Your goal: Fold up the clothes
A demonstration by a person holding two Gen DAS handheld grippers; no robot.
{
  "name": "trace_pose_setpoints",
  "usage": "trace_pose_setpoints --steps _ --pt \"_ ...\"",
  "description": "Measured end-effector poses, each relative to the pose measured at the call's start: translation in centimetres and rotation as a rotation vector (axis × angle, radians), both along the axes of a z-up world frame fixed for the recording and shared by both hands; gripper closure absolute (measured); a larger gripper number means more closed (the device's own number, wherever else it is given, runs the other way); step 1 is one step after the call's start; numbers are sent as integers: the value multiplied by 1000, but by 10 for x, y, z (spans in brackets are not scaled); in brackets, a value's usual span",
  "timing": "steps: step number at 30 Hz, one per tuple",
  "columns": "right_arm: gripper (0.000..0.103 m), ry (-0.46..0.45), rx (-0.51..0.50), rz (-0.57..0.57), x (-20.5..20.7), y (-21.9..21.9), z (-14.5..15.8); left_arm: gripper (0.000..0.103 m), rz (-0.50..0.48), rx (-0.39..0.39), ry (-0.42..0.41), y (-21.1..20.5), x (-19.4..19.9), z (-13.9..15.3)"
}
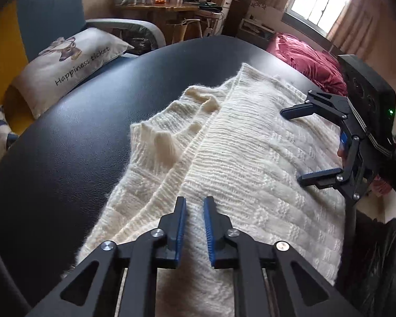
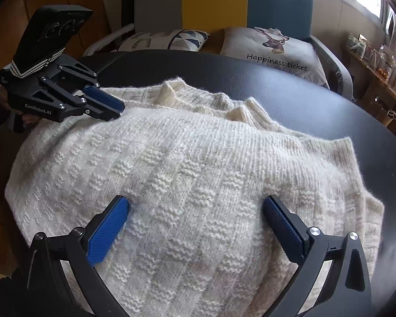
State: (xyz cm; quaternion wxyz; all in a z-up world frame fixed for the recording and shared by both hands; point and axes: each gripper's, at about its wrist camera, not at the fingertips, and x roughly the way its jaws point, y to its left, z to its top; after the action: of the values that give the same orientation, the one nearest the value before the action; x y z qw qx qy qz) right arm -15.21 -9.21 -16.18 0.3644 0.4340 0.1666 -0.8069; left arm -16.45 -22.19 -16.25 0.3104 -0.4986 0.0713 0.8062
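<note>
Nearest the left wrist camera, the left gripper (image 1: 195, 206) hovers low over the cream knit sweater (image 1: 224, 163), its blue-padded fingers (image 1: 181, 227) drawn close with only a narrow gap between them and no cloth caught in that gap. Seen from the right wrist camera, the same left gripper (image 2: 111, 107) sits at the sweater's left edge, fingers nearly together, tips at the fabric.

The right gripper (image 2: 195, 206) has its fingers (image 2: 108, 227) spread wide apart, resting on or just above the sweater (image 2: 187, 174); whether they touch cannot be told. From the left view the right gripper (image 1: 301, 145) reaches in from the right side, likewise spread wide.

The sweater lies folded on a black table (image 1: 66, 132), one panel laid over another, the ribbed collar (image 2: 240, 112) toward the far side.

Beyond the table, a cushion printed "Happiness ticket" (image 2: 274, 52) rests on a blue armchair (image 2: 279, 2), beside a triangle-patterned cushion (image 2: 171, 39).
</note>
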Motion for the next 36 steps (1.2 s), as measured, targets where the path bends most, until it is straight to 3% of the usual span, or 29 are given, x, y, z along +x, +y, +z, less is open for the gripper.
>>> trace_pose_setpoints --steps 6,9,17,20,21,22,24,27,31,36 --pt "0 22 20 -9 -27 8 7 92 93 -77 24 5 -2 -2" --pt "0 22 24 -16 -35 16 4 99 115 -139 54 11 -1 -2" --pt "0 41 25 -43 -25 2 6 103 227 -237 91 5 -8 -10" --pt "0 0 4 -61 -14 0 -4 100 252 -194 85 -2 -9 -9" --pt "0 -2 -18 -67 -17 6 -4 96 258 -177 78 -5 -9 -7" --pt "0 -3 -25 -72 -15 7 -2 84 257 -170 85 -9 -8 -4" --pt "0 -3 -40 -71 -6 1 4 80 258 -155 117 -19 -3 4" --pt "0 1 -71 -47 16 -25 16 74 201 -80 98 -35 4 12" --pt "0 0 -64 -44 -8 -8 9 69 96 -62 65 -42 5 10" --pt "0 -3 -61 -39 -32 11 5 61 -46 29 -44 -39 -2 5"
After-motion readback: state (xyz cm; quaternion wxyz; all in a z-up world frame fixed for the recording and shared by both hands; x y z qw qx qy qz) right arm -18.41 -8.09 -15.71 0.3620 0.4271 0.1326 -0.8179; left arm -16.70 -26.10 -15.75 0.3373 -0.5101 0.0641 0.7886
